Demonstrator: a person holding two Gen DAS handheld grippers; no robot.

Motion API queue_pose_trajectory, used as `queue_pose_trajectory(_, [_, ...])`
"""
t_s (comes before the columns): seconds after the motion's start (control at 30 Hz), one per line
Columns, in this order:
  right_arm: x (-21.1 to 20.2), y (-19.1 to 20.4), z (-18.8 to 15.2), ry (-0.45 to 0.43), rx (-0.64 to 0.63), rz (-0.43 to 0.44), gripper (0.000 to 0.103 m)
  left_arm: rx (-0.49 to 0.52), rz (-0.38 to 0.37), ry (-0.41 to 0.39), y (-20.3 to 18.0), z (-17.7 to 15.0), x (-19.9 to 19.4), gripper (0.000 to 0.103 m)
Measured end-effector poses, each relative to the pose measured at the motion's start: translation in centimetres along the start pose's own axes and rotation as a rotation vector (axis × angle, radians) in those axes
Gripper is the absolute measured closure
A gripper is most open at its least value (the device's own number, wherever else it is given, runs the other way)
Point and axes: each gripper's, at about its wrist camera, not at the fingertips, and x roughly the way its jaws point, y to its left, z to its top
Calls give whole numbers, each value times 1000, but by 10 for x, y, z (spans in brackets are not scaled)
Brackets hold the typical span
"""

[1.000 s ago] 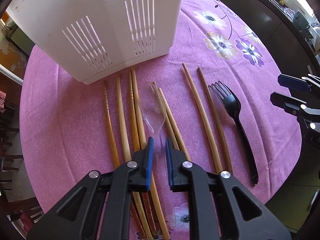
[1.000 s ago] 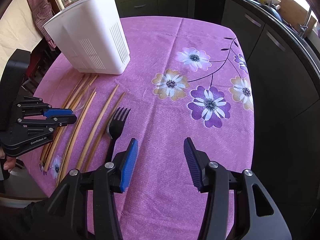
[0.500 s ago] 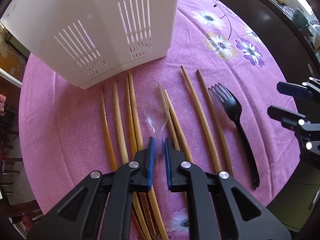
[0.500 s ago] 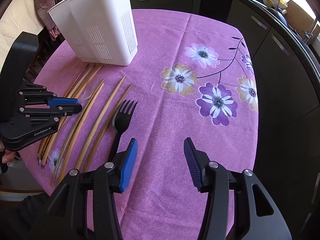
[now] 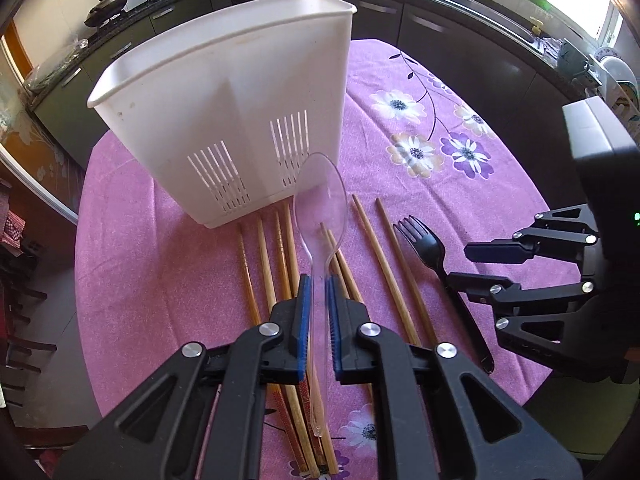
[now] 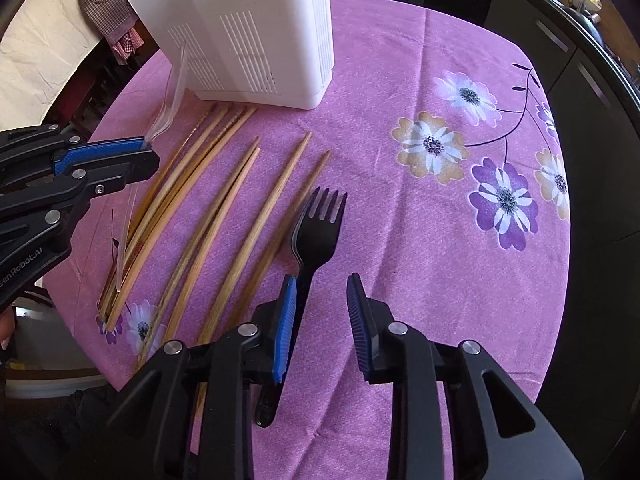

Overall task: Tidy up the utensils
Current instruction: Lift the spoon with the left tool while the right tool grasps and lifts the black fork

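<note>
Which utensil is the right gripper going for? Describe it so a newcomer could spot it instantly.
On the purple floral tablecloth, in front of the white utensil holder, lies a row of wooden chopsticks. At the row's right end is the black plastic fork, the only dark, tined piece.

Cloth (image 6: 400,260): pink-purple, printed with white, tan and purple flowers on dark stems. Bin (image 5: 240,120): white, slotted. Chopsticks (image 6: 276,196): tan wood. Fork (image 6: 316,232): black. Spoon (image 5: 320,204): clear. Gripper pads (image 6: 286,328): blue on black.
</note>
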Motion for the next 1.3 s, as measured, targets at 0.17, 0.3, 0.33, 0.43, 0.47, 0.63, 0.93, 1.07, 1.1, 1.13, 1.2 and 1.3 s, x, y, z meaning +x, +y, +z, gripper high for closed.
queue_pose_trajectory(0.17, [14, 11, 3, 46, -7, -27, 76, -3, -4, -31, 5, -5, -12, 94])
queue_pose_trajectory(0.3, [18, 18, 6, 45, -15, -64, 82, -4, -9, -51, 10, -8, -21, 94])
queue_pose_trajectory(0.33, [19, 19, 7, 42, -13, -62, 90, -5, -13, -54, 11, -8, -22, 94])
queue_pose_trajectory(0.43, [20, 22, 9, 30, -24, -71, 92, -8, -22, -66, 14, -11, -28, 94])
queue_pose_trajectory(0.47, [19, 22, 9, 27, -21, -68, 92, -9, -25, -72, 15, -12, -30, 94])
queue_pose_trajectory(0.63, [7, 20, 2, -16, -14, -31, 93, -9, -43, -105, 21, -13, -48, 94])
queue_pose_trajectory(0.93, [-37, -3, -10, -176, 20, 58, 93, -7, -69, -252, 30, 8, -125, 94])
queue_pose_trajectory(1.07, [-45, -5, -16, -202, 35, 97, 93, -16, -77, -297, 37, 27, -154, 94])
queue_pose_trajectory(1.1, [-46, -7, -17, -205, 41, 108, 93, -23, -79, -307, 40, 33, -161, 94])
queue_pose_trajectory(1.13, [-45, -8, -19, -208, 45, 114, 93, -31, -76, -321, 43, 39, -167, 94])
queue_pose_trajectory(1.2, [-45, -12, -21, -214, 54, 125, 93, -41, -56, -361, 48, 53, -181, 94])
queue_pose_trajectory(1.3, [-46, -20, -24, -230, 72, 145, 93, -60, -34, -419, 58, 75, -198, 94])
